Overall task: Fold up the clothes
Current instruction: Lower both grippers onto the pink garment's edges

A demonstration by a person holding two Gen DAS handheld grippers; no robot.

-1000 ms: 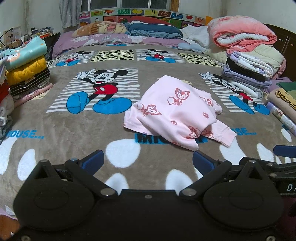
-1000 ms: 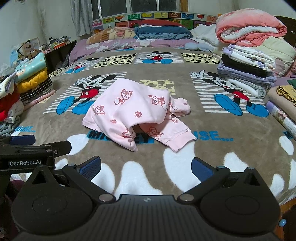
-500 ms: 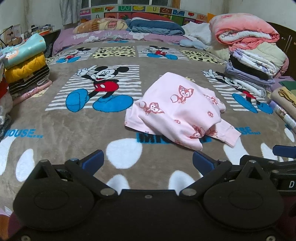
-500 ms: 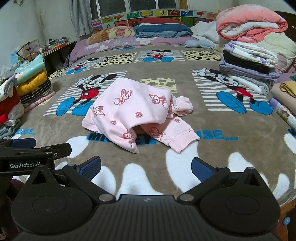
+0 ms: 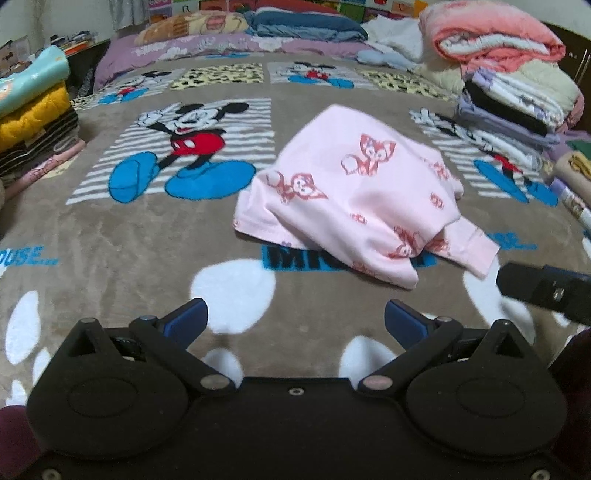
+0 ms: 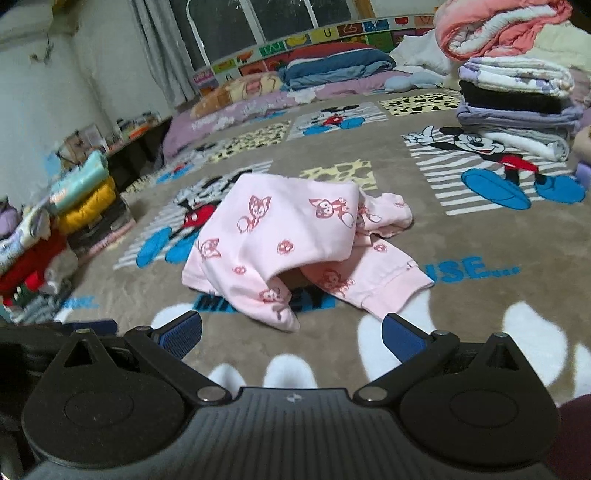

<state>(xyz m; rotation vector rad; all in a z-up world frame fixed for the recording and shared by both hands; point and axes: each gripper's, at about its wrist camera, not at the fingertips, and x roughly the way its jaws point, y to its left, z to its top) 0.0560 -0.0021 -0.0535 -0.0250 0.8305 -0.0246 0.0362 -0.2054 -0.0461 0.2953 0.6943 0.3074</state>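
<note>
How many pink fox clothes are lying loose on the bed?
1. The pink garment lies crumpled in the middle of the blanket, ahead of both grippers. More pieces may be hidden in its folds.

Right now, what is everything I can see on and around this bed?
Blanket: one, brown with cartoon mice, covering the bed.
Pink garment: one, pale pink with red animal prints, crumpled mid-bed, unfolded.
Folded clothes stack: one, teal, yellow, dark, red, at the bed's left edge.
Folded linen stack: one, white, black, lilac, at the right edge.
Rolled quilt: one, coral and white, topping the right pile.
Pillows and bedding: several, orange, blue, lilac, at the headboard.
Window: one, with grey curtain, behind.
Left gripper: black, blue pads, open, empty.
Right gripper: same, open, empty.
</note>
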